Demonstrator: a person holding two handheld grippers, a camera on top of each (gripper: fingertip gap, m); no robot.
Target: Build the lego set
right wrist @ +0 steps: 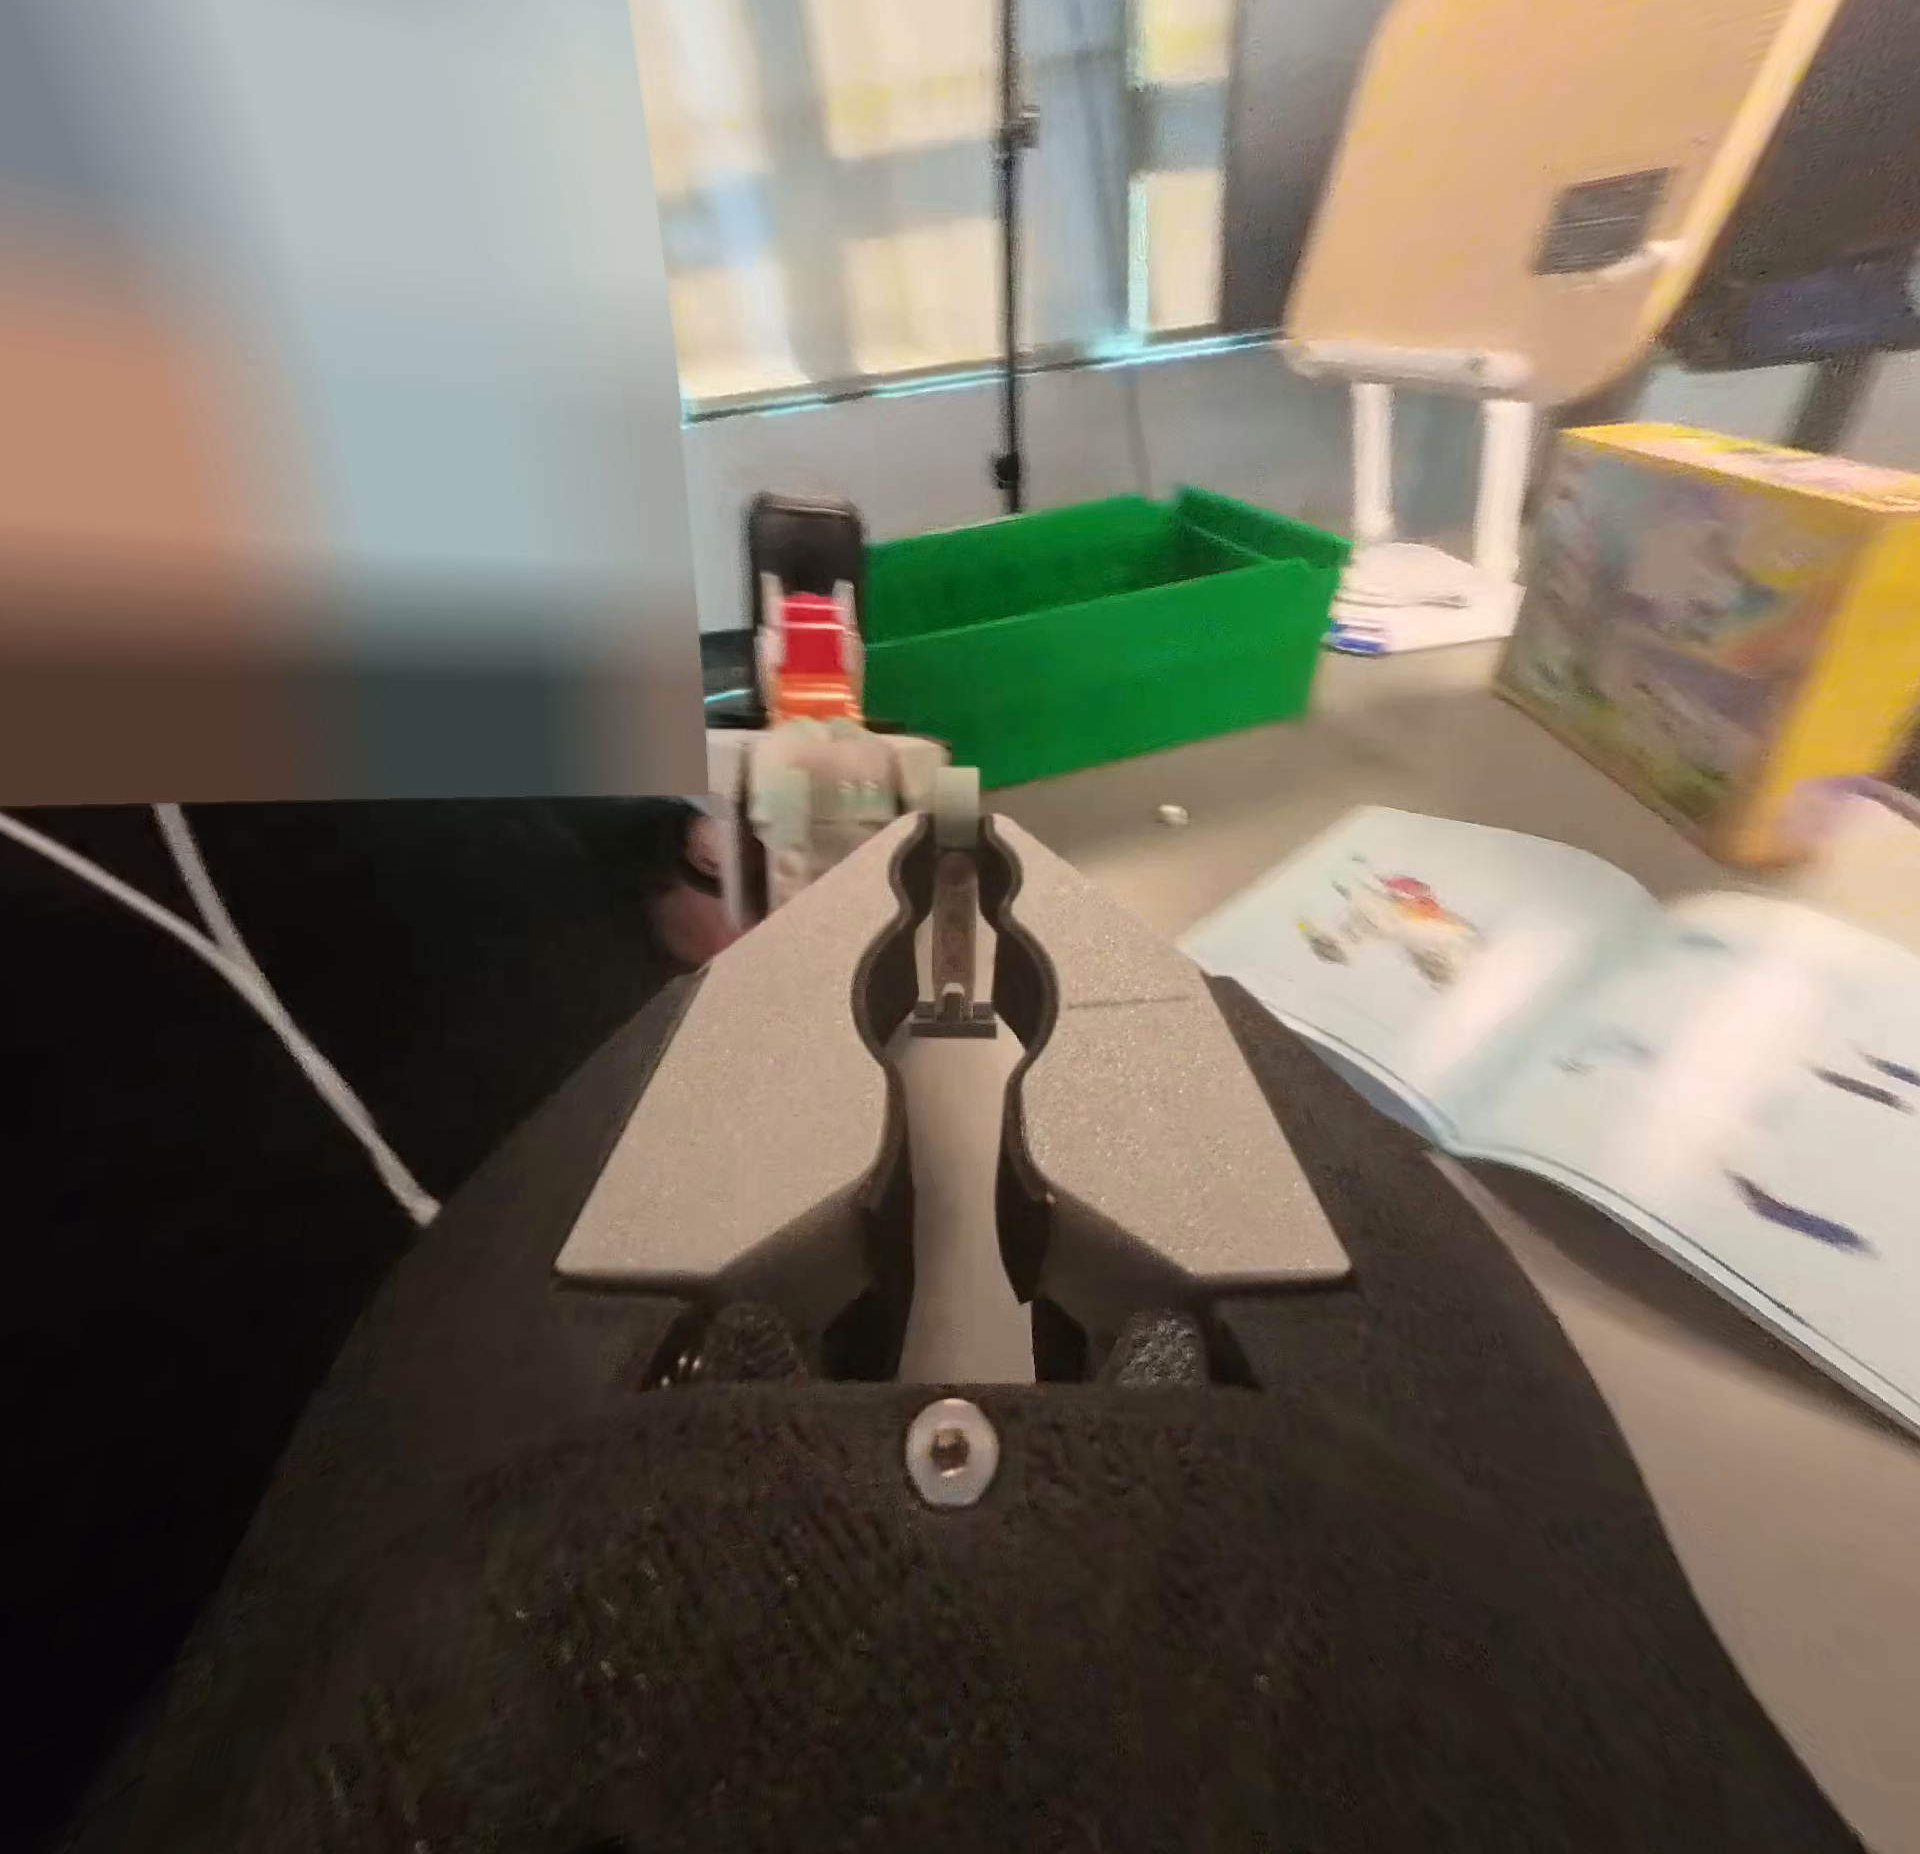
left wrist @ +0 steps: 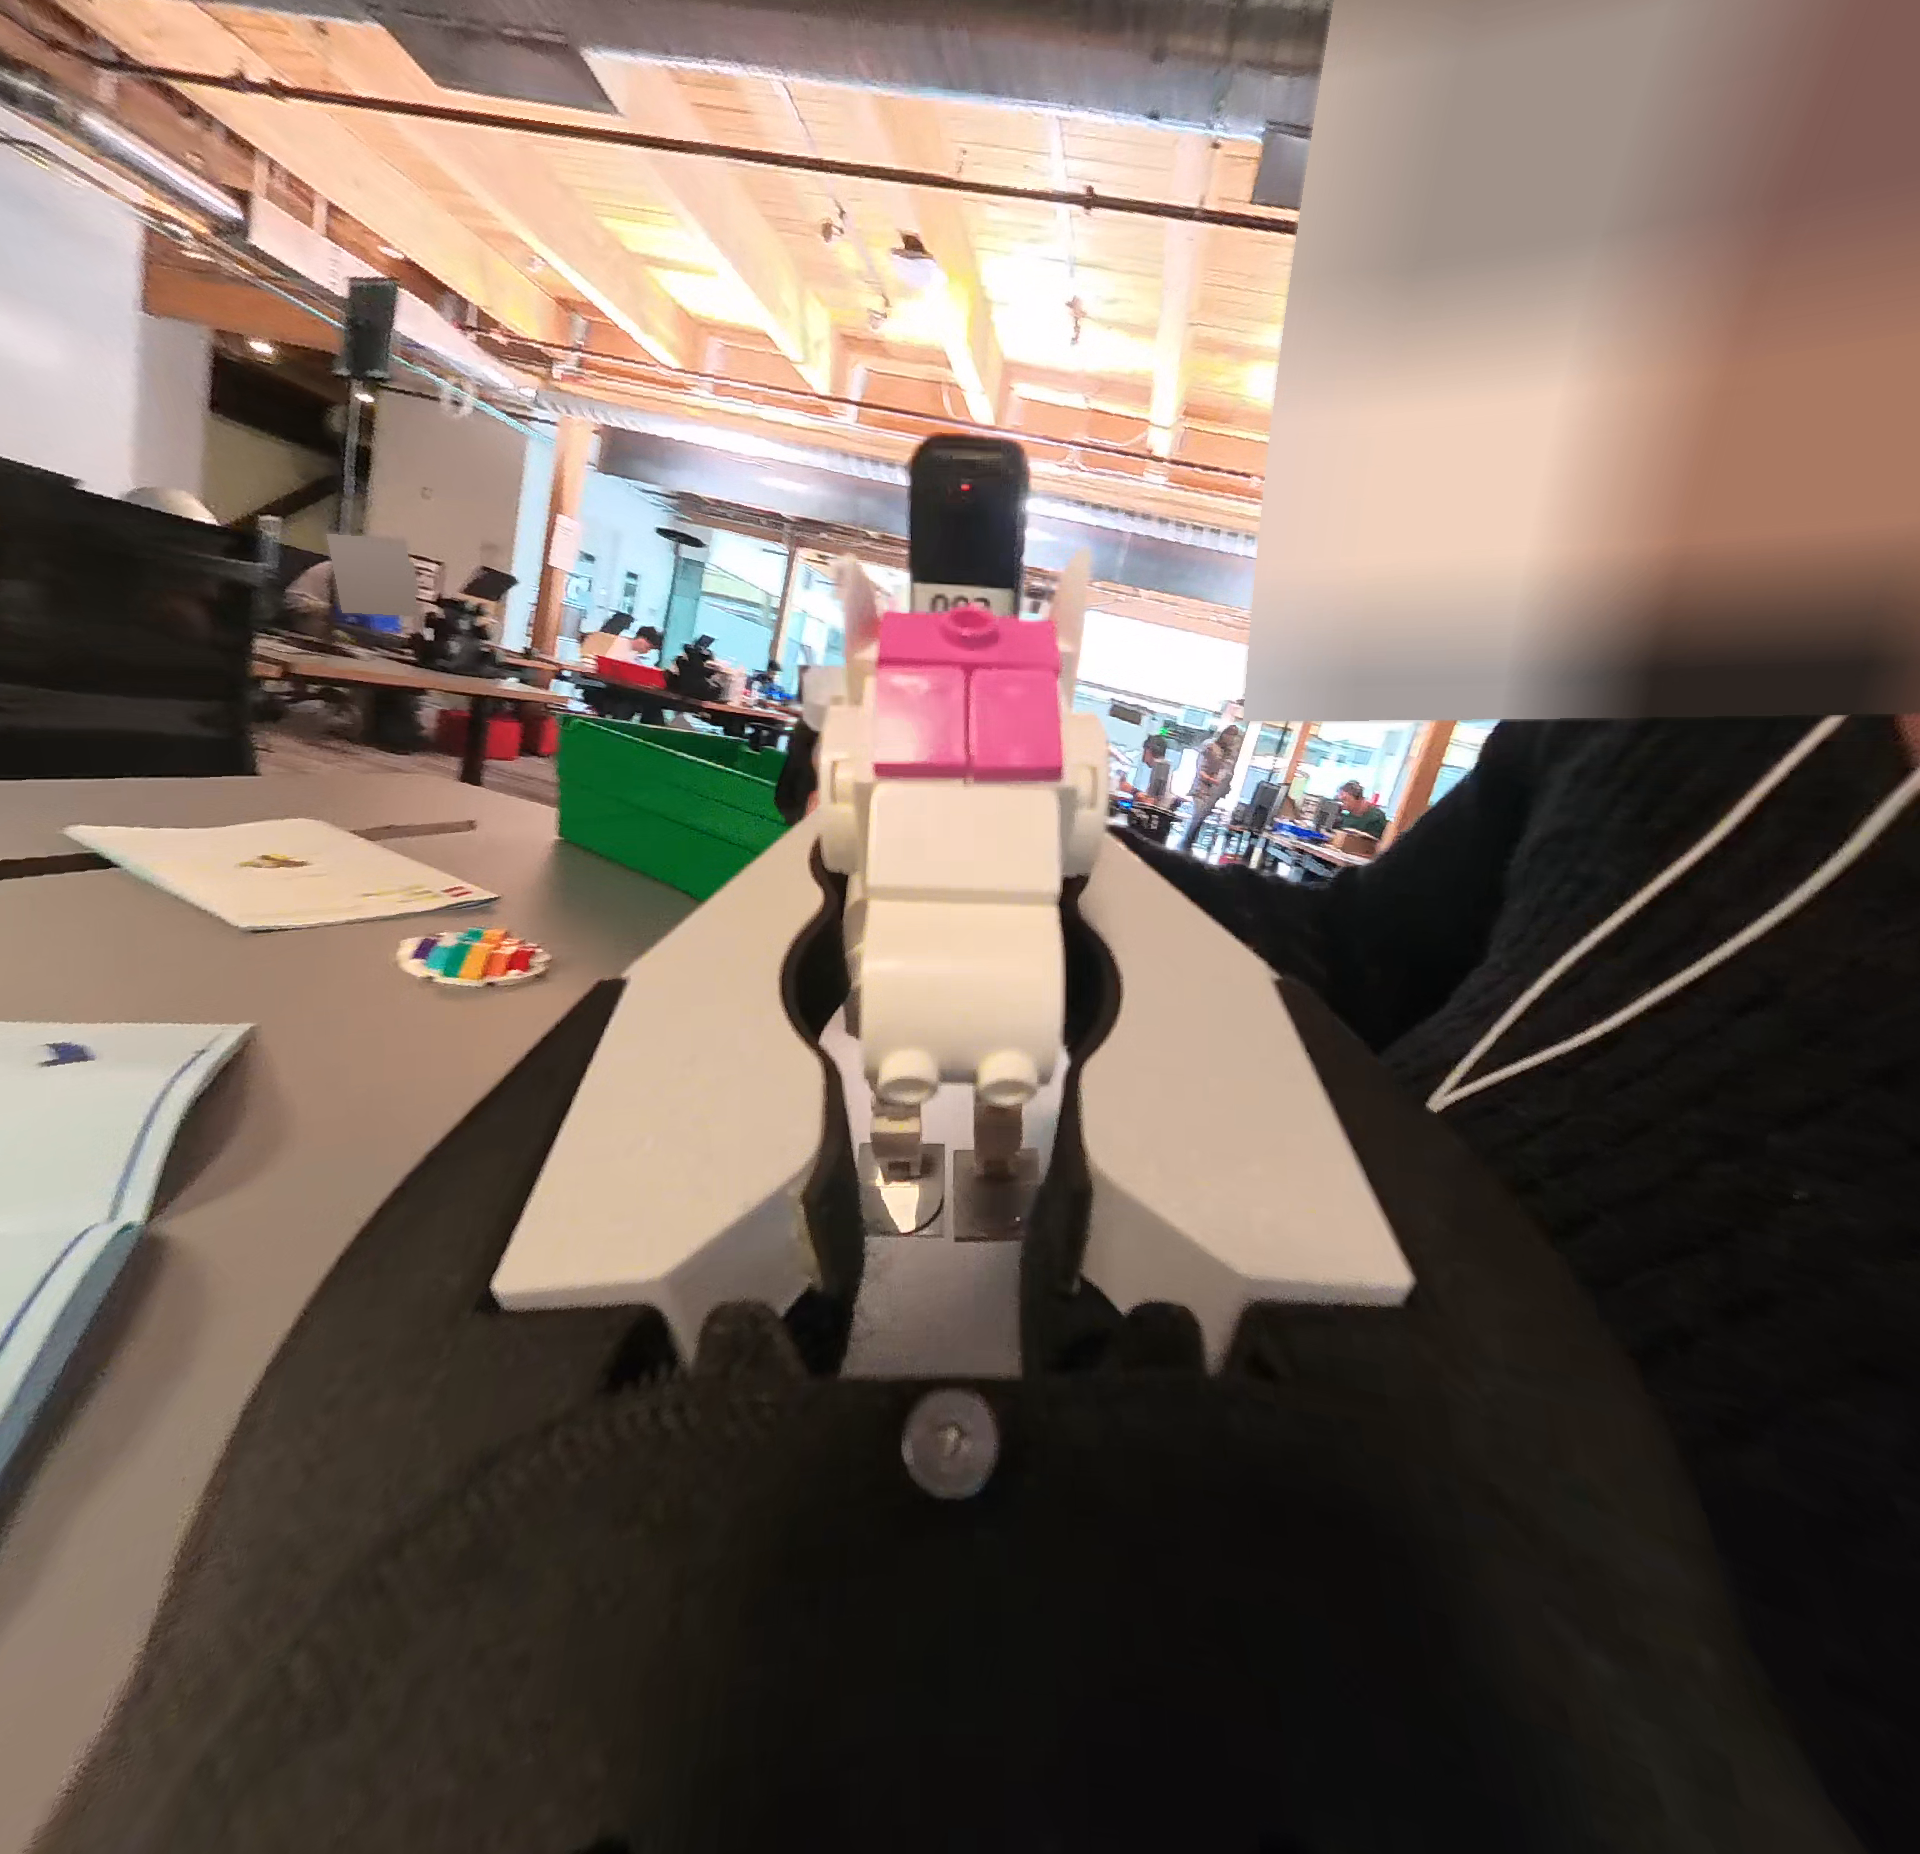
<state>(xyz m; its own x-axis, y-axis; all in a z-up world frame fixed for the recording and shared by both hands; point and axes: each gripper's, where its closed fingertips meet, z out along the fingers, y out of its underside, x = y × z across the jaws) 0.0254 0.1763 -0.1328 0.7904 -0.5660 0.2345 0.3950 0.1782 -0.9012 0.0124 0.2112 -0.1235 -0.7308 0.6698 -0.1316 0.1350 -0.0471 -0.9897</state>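
While held above the grey table [left wrist: 364, 1098], left gripper [left wrist: 961, 869] clamped on white lego figure [left wrist: 961, 931] with pink tiles. Right gripper [right wrist: 956, 838] pinching small lego leg piece [right wrist: 954, 911], perhaps touching figure. Green bin [right wrist: 1091, 641] behind, open instruction booklet [right wrist: 1558, 1035] beside.

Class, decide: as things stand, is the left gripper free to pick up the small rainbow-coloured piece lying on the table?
Probably not yet. The left gripper is shut on the white and pink lego model, so its fingers are occupied, though nothing blocks the rainbow piece itself.
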